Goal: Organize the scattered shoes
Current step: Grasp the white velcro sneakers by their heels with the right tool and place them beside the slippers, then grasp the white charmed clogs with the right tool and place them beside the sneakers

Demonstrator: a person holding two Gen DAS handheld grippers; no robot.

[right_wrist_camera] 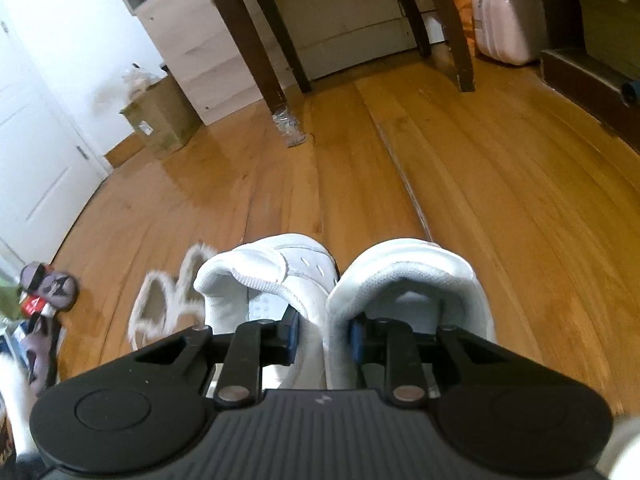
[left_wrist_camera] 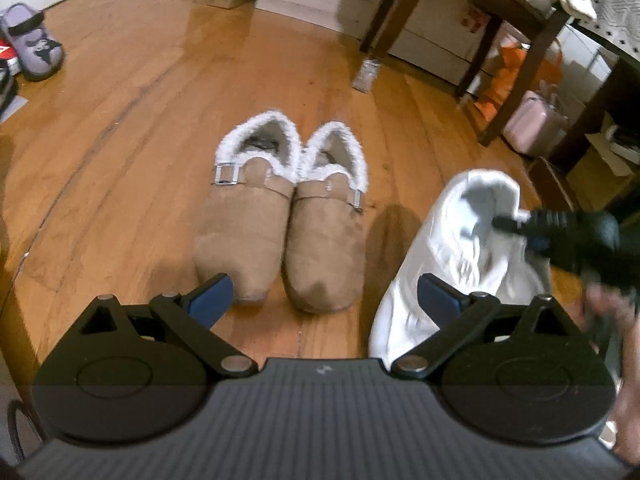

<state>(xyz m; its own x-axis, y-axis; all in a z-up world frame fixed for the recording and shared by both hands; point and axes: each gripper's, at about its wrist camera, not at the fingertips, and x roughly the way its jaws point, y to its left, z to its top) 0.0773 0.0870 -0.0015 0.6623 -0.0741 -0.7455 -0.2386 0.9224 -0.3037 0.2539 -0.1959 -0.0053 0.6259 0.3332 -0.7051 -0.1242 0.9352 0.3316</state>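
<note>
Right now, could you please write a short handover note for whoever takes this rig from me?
Right gripper: jaws shut on the inner collars of two white sneakers, pinched together.
Left gripper: jaws open, nothing between them, hanging over the floor in front of the tan slippers.
Done: tan slippers paired side by side.
Left: set the sneakers down beside them; purple slippers at far left not yet tidied.
</note>
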